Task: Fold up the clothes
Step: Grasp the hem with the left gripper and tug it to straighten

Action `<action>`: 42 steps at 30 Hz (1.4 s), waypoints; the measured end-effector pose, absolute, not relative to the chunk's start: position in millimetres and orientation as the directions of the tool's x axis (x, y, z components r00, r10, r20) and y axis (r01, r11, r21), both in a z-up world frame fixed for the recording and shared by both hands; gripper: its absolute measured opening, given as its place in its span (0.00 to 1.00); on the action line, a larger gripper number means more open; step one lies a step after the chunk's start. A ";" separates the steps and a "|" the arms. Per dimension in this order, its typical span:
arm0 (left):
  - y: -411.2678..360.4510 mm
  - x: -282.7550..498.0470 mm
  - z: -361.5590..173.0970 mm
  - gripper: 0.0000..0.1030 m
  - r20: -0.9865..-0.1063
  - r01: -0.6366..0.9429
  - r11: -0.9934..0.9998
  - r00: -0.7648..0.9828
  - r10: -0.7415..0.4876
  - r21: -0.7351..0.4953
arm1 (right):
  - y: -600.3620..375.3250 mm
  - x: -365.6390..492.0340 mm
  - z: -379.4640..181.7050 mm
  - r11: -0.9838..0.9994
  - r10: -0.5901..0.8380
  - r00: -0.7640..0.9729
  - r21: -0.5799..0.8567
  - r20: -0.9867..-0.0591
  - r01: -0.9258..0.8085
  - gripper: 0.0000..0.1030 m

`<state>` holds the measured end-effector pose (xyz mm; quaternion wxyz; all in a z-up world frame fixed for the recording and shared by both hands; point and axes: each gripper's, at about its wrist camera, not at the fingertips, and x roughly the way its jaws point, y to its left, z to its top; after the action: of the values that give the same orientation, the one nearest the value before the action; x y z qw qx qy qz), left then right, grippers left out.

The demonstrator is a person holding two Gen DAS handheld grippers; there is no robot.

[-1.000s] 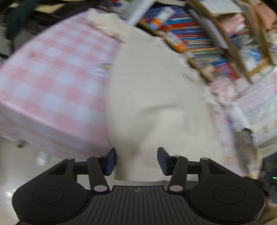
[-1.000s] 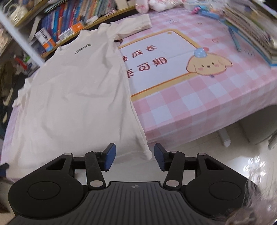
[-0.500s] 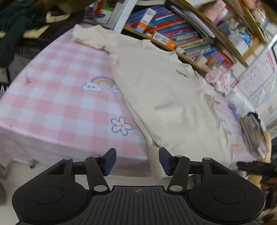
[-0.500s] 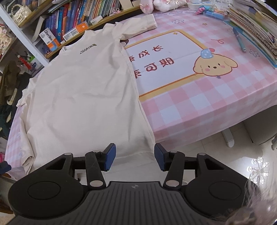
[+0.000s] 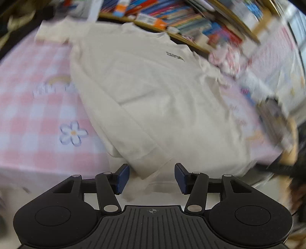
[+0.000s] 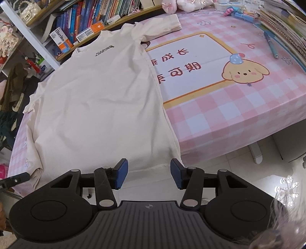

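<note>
A cream T-shirt lies flat, chest print up, on the pink checked table, its hem hanging over the front edge. My left gripper is at the shirt's doubled-over left hem corner. Its jaws are closing, the corner shows between the fingers, and the pads do not press it. In the right wrist view the same shirt fills the left half. My right gripper stands open just in front of the right part of the hem, holding nothing. The left gripper's tip shows at the far left.
A bookshelf runs behind the table. Stacked notebooks, a blue pen and plush toys sit at the far right. Dark clothes hang at the left. Pale floor lies below the front edge.
The left gripper has slid right along the table's front edge, so the shirt's left hem corner now sits between its fingers. The shirt has settled flat. The right gripper has stayed put.
</note>
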<state>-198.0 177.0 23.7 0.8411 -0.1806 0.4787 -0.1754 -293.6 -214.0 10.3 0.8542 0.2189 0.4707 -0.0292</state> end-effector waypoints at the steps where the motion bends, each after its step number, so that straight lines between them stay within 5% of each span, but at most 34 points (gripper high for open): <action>1: 180.6 -196.4 20.3 0.43 -0.737 0.088 0.858 0.473 -0.483 -0.506 | -214.7 -294.0 9.7 0.902 0.155 0.555 0.346 -0.818 0.259 0.45; 5: 194.5 -190.6 3.1 0.30 -0.710 -0.056 0.785 0.469 -0.525 -0.617 | -216.4 -295.2 8.2 0.901 0.155 0.551 0.347 -0.820 0.262 0.45; 9: 211.4 -192.6 -7.7 0.02 -0.680 -0.165 0.708 0.488 -0.546 -0.687 | -216.5 -294.4 7.6 0.901 0.157 0.548 0.346 -0.822 0.262 0.45; 15: 255.5 -233.4 29.3 0.00 -0.649 -0.141 0.722 0.577 -0.496 -0.678 | -218.6 -290.8 10.2 0.906 0.153 0.546 0.338 -0.824 0.256 0.45; 20: 311.5 -267.3 40.7 0.01 -0.810 -0.232 0.887 0.541 -0.224 -0.400 | -226.5 -287.7 9.4 0.904 0.141 0.542 0.331 -0.829 0.270 0.45; 24: 326.0 -270.2 34.2 0.08 -0.859 -0.327 0.902 0.505 -0.084 -0.281 | -228.1 -284.5 5.5 0.906 0.139 0.533 0.324 -0.835 0.272 0.45; 33: 291.0 -237.0 21.7 0.58 -0.825 -0.189 0.947 0.554 -0.116 -0.261 | -231.7 -283.9 2.8 0.903 0.126 0.544 0.323 -0.830 0.284 0.45; 36: 285.9 -226.8 14.9 0.59 -0.832 -0.179 0.951 0.542 -0.118 -0.251 | -234.9 -279.2 -2.0 0.902 0.121 0.538 0.318 -0.834 0.291 0.45; 39: 287.9 -222.9 8.2 0.55 -0.828 -0.185 0.939 0.541 -0.149 -0.290 | -235.2 -273.4 -7.3 0.898 0.152 0.531 0.341 -0.834 0.278 0.44; 41: 288.9 -222.7 3.3 0.36 -0.828 -0.195 0.927 0.533 -0.175 -0.321 | -233.1 -270.4 -10.8 0.896 0.186 0.522 0.361 -0.832 0.257 0.32; 42: 288.6 -223.3 1.4 0.18 -0.829 -0.199 0.922 0.528 -0.185 -0.332 | -231.5 -269.0 -12.0 0.898 0.202 0.514 0.367 -0.834 0.242 0.13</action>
<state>-223.3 288.6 1.4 0.8514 -0.1975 0.4859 0.0041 -269.0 -231.5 -12.0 0.8404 0.2252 0.4929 -0.0120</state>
